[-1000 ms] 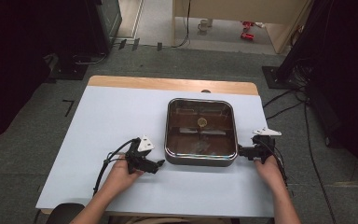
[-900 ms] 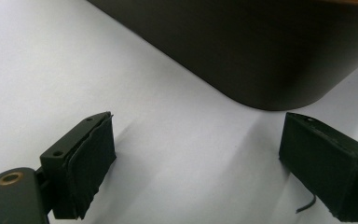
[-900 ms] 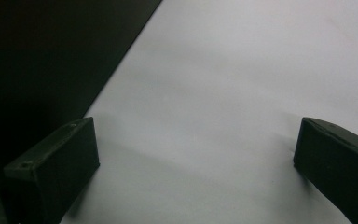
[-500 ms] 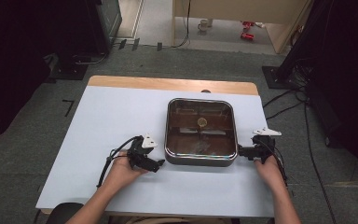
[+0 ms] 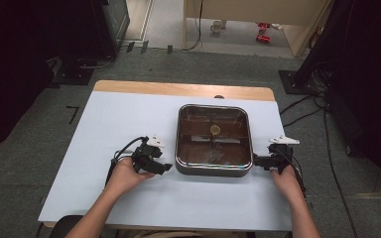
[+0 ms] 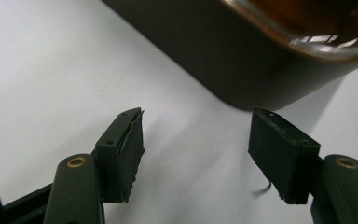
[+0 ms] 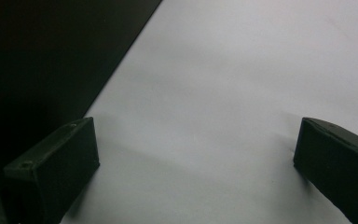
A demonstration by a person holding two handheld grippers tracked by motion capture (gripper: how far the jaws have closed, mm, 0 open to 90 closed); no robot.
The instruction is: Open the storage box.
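left hand-held gripper closing, jaws empty | right hand-held gripper spread | pan corner near left pads

So the pan sits on the bench, a bit right of the middle and closer to the person's edge. The left gripper is just beside its left wall, the right gripper right up against its right wall, and a small round thing lies inside the pan.
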